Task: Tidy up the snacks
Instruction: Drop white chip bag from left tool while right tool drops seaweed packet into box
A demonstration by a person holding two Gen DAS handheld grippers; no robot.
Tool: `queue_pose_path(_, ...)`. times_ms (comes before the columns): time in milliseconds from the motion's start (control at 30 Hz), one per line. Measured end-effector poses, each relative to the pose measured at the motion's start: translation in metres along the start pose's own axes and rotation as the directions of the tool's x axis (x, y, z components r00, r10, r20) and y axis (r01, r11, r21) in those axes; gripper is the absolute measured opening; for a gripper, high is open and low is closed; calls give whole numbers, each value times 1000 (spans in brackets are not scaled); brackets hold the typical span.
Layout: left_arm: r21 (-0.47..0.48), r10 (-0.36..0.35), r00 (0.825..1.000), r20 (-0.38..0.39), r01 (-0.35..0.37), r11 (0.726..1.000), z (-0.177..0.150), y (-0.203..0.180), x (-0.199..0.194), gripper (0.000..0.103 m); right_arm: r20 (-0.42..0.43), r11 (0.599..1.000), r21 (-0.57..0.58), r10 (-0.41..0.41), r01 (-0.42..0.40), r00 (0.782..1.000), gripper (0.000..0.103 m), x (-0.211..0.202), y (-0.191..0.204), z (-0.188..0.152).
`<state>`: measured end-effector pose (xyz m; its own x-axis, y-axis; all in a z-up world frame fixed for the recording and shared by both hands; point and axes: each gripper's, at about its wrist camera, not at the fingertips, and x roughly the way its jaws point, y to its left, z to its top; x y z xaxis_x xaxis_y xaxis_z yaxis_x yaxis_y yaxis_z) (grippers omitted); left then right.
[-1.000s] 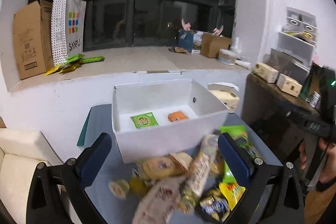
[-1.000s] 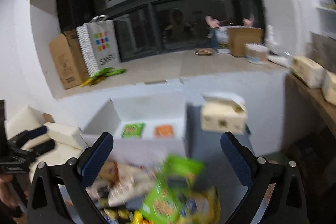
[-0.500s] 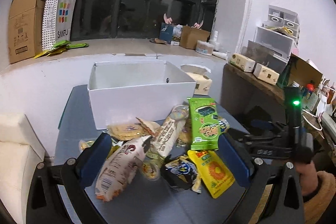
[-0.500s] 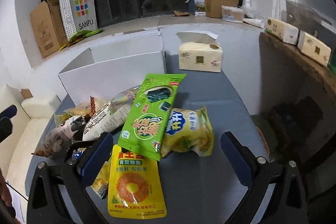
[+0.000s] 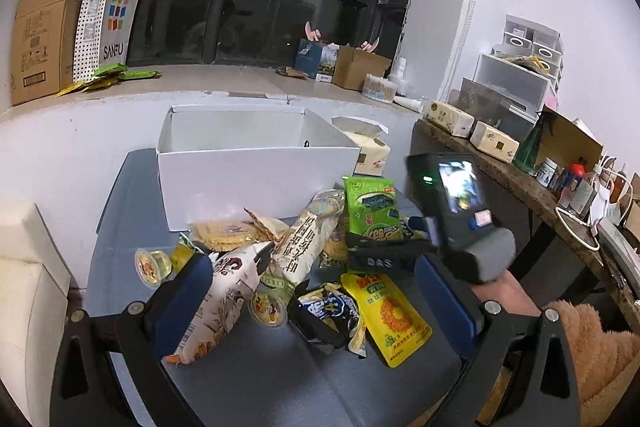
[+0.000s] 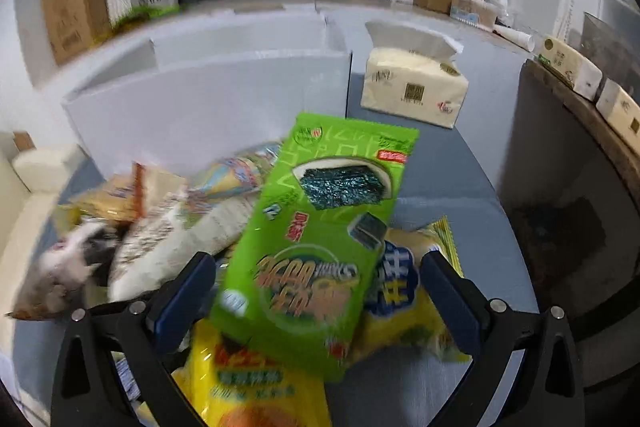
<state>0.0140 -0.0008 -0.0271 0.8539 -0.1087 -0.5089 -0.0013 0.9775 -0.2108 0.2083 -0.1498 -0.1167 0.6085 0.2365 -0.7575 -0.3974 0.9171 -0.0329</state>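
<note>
2 grippers sit over a heap of snack packets on the grey table [image 5: 120, 187], and both have their jaws spread wide with nothing between the pads. The step in hand looks like the reach for a first pick: the right gripper [image 6: 314, 291] is low over the green seaweed snack pack [image 6: 320, 235], which lies between its blue pads without touching either. The left gripper [image 5: 312, 301] hangs back at the near edge of the table, over a white patterned bag [image 5: 224, 295] and a dark crinkled packet [image 5: 328, 311].

The seaweed pack is a flat, glossy rectangular pouch with a picture of dark seaweed sheets. It rests slanted on top of the pile, its near end lying over a yellow pouch [image 6: 240, 387] and a yellow-and-blue bag [image 6: 404, 287], its far end pointing toward the white open box [image 5: 256, 163] at the far side of the table.

My judgement is that the next move calls for closing on the pack across its narrow width, low enough to catch the edges, then carrying it over the box wall. The foil looks slippery and limp, so a shallow pinch could let it slide out or drag neighbours along.
</note>
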Motion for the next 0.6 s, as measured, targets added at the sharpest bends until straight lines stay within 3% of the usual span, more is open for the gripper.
queue_pose_path(67,0,3,1000,-3,-3,1000,-1,1,0,103,7,1000,-4,-10,10,1000,98,1,0,3)
queue_pose_path(133,-2,14,1000,-4,-14,1000,-3,3,-1,103,18,998,-5,-59,59,998,66,-3,-1,4)
queue_pose_path(167,-4,20,1000,-2,-20,1000,-3,5,-2,103,31,997,4,-79,79,996,39,-7,-6,4)
queue_pose_path(200,-10,21,1000,-1,-21,1000,-4,7,-3,103,35,999,14,-50,50,998,24,-9,-10,4)
queue_pose_path(333,-36,26,1000,3,-26,999,-5,16,-5,103,67,997,62,33,-37,997,17,-26,-27,1)
queue_pose_path(433,-40,36,999,5,-36,999,-6,21,-6,103,122,987,73,133,-143,984,13,-48,-35,-6)
queue_pose_path(600,-17,46,999,-15,-46,999,-6,25,-1,103,212,919,125,344,-375,915,13,-84,-56,-13)
